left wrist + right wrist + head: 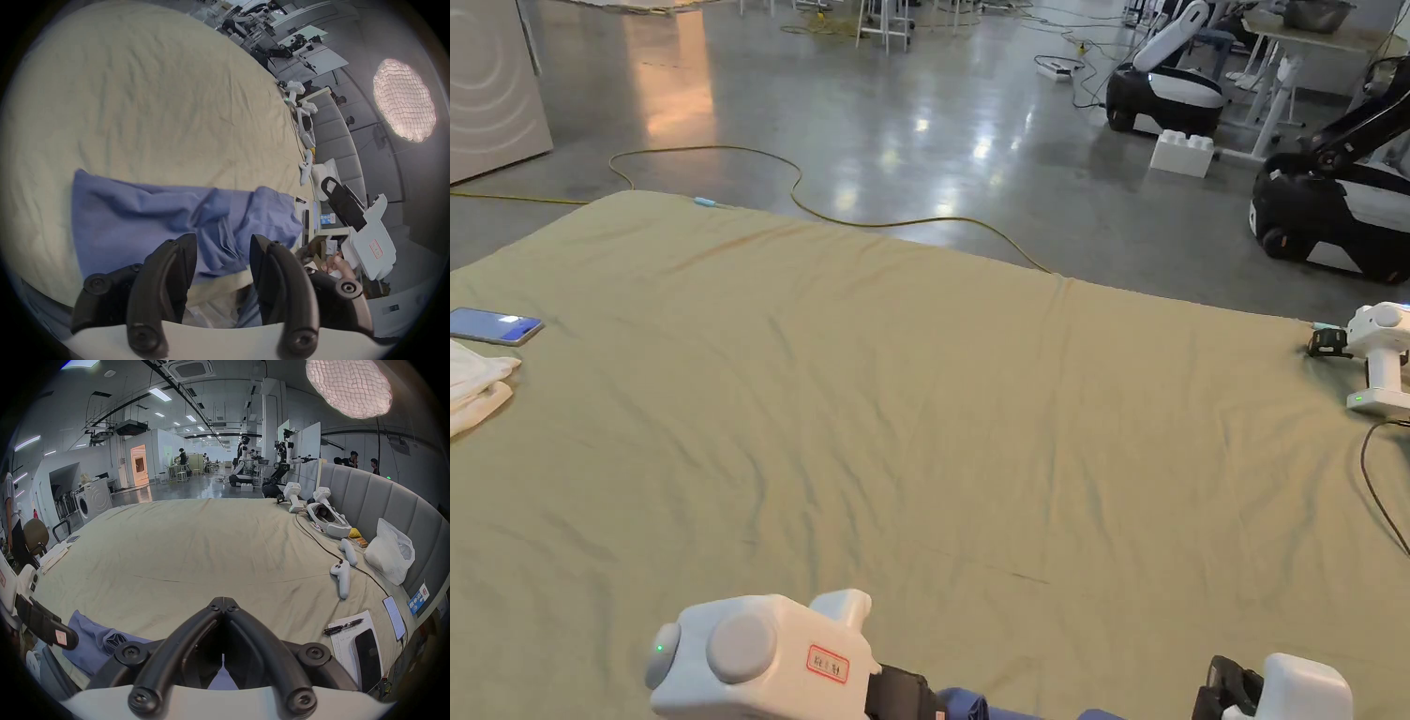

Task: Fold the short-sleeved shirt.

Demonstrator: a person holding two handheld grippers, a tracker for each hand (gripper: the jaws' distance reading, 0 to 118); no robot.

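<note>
At the near edge of the bed (937,403), right by the person, the blue short-sleeved shirt (151,219) lies crumpled in a low heap on the olive-green sheet. From the head view only a sliver of blue cloth peeks out at the bottom, between the two white tool bodies. The left tongs (222,240) hang just over the shirt with a plain gap between the jaws, blue fabric showing through it, nothing gripped. The right tongs (223,600) are pinched tip to tip with nothing caught between them, held above bare sheet; in the left gripper view they show off to the right beyond the cloth, a hand (338,266) on the white handle. The shirt sits to their left in the right gripper view, a dark printed patch turned up. Over by the grey headboard (379,506) there's a headset (326,518), two white controllers (342,579), a white plastic bag (389,554), a notepad with a pen (343,626) and a phone (394,618). Folded white cloth (473,384) and another phone (492,325) rest on the far left side.
</note>
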